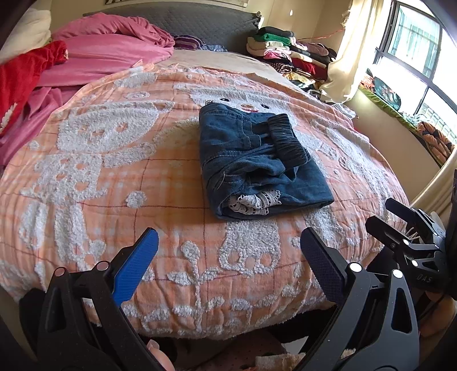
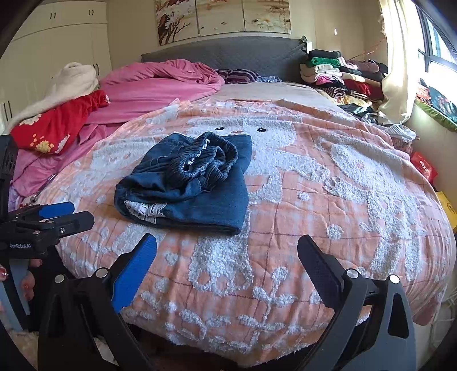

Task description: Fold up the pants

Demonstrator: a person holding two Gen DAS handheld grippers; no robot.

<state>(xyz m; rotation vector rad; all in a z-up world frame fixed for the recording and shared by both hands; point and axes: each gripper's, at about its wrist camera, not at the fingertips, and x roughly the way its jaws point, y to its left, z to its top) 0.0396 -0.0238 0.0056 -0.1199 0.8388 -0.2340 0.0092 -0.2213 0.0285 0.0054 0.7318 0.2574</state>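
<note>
- Pants (image 1: 257, 162): dark blue denim, folded into a compact bundle, lying on the orange-and-white quilt (image 1: 114, 171) at mid-bed; at 12 o'clock from the left gripper (image 1: 228, 262), at 11 o'clock from the right gripper (image 2: 227, 262).
- Waistband (image 2: 208, 159): dark gathered elastic, bunched loosely on top of the bundle; white lace trim (image 2: 145, 209) shows at the near folded edge.
- Handling, judged: soft, limp, moderately heavy for cloth; the layers are likely to slide apart if lifted by one ply. Best hold is the thick folded near edge, pinching all layers together, or the elastic band.
- Left gripper: jaws spread wide, holding nothing, hovering over the near quilt border.
- Right gripper: jaws spread wide, empty, well short of the bundle.
- Left wrist view only: the right gripper from the side at 4 o'clock; window ledge clutter.
- Right wrist view only: the left gripper at 9 o'clock, fingertips of a hand (image 2: 27, 285) beneath it; wall paintings (image 2: 222, 17); white wardrobe (image 2: 57, 42); the open mouth of the waistband.
- Both views: pink bedding (image 1: 114, 51), stacked clothes (image 1: 285, 51) by the headboard.
</note>
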